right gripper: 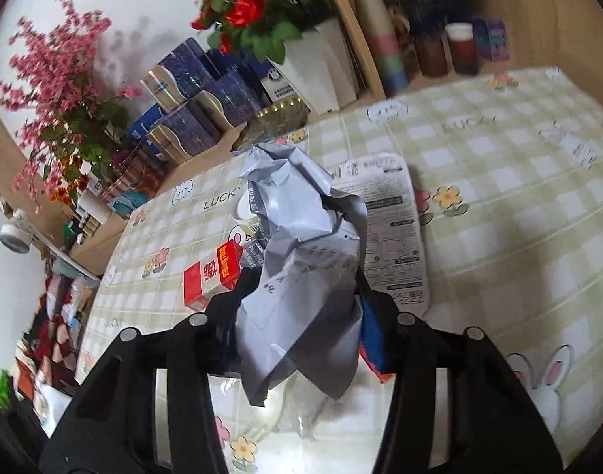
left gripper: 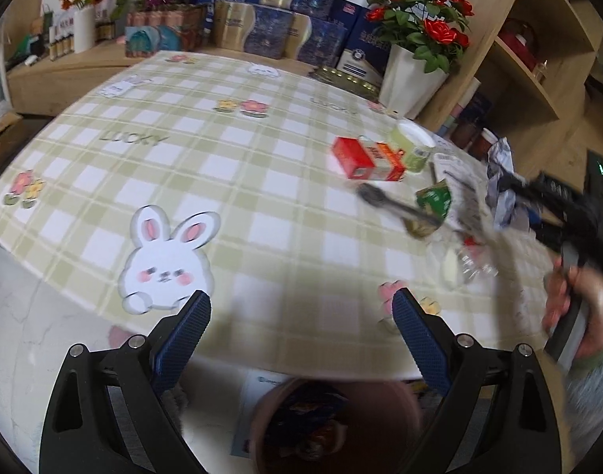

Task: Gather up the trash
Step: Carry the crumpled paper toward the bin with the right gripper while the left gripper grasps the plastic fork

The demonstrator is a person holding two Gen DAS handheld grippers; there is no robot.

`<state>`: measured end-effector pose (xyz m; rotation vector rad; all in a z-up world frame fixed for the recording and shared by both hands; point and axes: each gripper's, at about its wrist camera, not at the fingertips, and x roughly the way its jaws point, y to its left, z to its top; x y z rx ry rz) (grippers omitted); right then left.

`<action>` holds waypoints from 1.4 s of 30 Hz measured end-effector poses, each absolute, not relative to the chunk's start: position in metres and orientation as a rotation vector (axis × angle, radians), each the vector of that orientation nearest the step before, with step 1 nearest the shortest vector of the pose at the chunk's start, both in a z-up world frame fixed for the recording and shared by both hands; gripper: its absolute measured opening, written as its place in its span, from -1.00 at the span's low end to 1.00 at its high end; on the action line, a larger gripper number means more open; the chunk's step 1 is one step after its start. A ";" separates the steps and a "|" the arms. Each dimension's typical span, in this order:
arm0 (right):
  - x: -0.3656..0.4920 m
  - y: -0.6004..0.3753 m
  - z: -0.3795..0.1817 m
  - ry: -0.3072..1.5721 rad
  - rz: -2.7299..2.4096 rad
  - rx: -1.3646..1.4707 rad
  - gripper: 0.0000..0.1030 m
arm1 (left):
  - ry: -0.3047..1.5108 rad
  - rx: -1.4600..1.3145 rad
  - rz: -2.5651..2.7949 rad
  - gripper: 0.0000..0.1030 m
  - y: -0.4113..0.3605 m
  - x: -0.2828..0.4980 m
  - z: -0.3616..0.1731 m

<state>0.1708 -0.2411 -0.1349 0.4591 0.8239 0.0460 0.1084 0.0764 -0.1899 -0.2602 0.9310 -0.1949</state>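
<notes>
The left tool (left gripper: 301,316) hangs with jaws apart and empty over the brown bin (left gripper: 333,426) below the bench (left gripper: 222,166) edge. The right tool (right gripper: 301,308) is clamped on crumpled grey wrapper (right gripper: 297,260) — a loose pinch, so it could slip out before the bin.

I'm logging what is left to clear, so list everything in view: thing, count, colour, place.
crumpled bag: 1, grey, gripped in right gripper
red carton: 1, red-orange, on tablecloth
paper cup: 1, pale green, behind carton
printed sheet: 1, white, flat on tablecloth
green wrapper: 1, near tongs
tongs: 1, metal, blurred
clear plastic item: 1, near table edge
bin: 1, brown, below the table edge
tablecloth: 1, green check
rose pot: 1, white
left gripper: open, empty
hand: 1, on right gripper's handle
</notes>
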 end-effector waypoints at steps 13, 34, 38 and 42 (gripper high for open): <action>0.133 -0.265 -0.140 0.818 -0.002 0.404 -0.03 | 1.136 -0.713 -0.309 0.08 0.006 0.217 -0.213; 0.090 -0.297 -0.138 0.787 -0.026 0.468 -0.03 | 1.158 -0.751 -0.246 -0.94 0.006 0.225 -0.221; 0.079 -0.287 -0.134 0.785 0.001 0.474 -0.03 | 1.110 -0.634 -0.292 -0.94 0.010 0.208 -0.196; 0.063 -0.268 -0.129 0.794 0.046 0.456 -0.03 | 1.039 -0.499 -0.317 -0.94 0.018 0.182 -0.171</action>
